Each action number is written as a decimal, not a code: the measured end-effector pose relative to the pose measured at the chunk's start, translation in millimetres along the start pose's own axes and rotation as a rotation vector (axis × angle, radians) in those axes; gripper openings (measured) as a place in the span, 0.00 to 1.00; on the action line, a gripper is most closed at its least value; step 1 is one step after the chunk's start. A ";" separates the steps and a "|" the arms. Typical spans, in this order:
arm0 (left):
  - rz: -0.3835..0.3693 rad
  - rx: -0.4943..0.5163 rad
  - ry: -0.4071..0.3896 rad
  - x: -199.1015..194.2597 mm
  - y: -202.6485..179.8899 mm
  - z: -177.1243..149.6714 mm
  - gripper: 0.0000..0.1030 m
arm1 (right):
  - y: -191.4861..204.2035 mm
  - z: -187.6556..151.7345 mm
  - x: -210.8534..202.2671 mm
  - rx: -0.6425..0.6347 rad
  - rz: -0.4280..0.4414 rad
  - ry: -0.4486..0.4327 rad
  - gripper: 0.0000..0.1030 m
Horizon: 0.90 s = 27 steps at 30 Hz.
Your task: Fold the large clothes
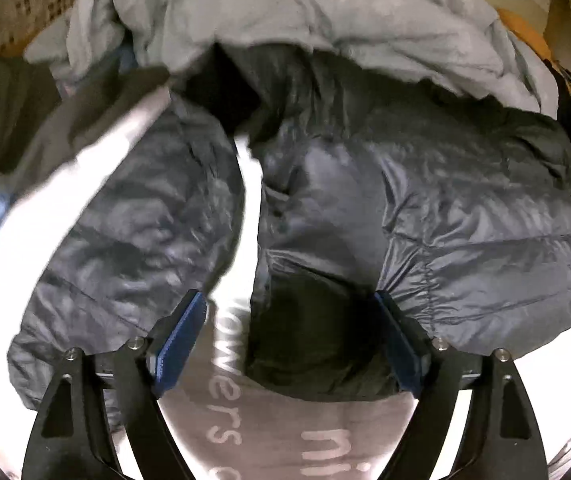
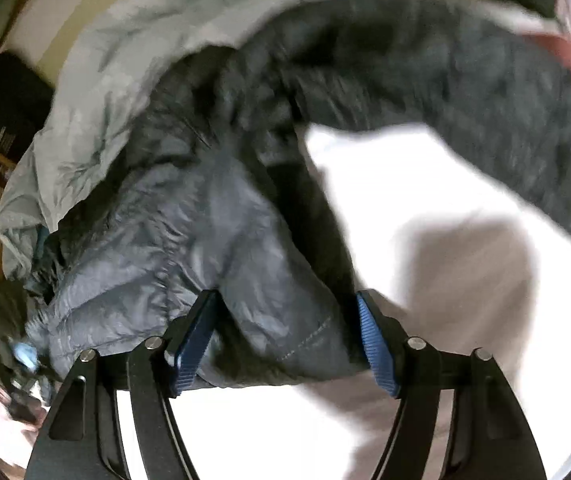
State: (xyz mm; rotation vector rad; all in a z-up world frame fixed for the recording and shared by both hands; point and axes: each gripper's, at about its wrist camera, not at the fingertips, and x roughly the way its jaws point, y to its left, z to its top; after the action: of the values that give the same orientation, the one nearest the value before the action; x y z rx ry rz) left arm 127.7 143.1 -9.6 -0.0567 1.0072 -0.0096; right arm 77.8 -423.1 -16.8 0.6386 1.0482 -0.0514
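The dark grey puffer jacket (image 1: 425, 208) lies spread on a white surface (image 1: 557, 344) and fills most of both views. In the left wrist view its hem bunches between the fingers of the left gripper (image 1: 289, 344). The jaws are spread wide, and I cannot tell whether the blue pads (image 1: 179, 344) really press the cloth or only stand at its sides. In the right wrist view a quilted fold of the jacket (image 2: 213, 240) sits between the fingers of the right gripper (image 2: 285, 344), which are also wide apart with the fold between them and touching both pads.

Behind the jacket lies a light grey garment (image 1: 325, 20), crumpled and partly under the jacket's far edge. Printed white letters (image 1: 225, 384) show on a grey patch below the jacket hem; the words are cut off. One jacket sleeve (image 2: 485, 92) arcs above the white surface and is blurred.
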 end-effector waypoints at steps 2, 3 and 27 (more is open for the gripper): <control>-0.053 -0.041 0.018 4.6 0.6 -1.7 0.79 | -2.0 -0.7 1.1 0.017 0.015 -0.007 0.70; -0.070 -0.055 0.030 7.2 0.5 -2.5 0.77 | -0.3 -0.4 3.0 0.000 0.017 -0.005 0.70; 0.243 0.160 -0.335 -60.4 -33.8 -47.6 0.66 | 26.3 -51.5 -73.9 -0.247 -0.335 -0.373 0.46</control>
State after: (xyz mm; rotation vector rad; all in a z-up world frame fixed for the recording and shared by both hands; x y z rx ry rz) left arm 55.8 109.3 17.9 0.2052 0.6699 0.1378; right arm 7.9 -394.0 38.6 0.2115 0.7730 -0.3171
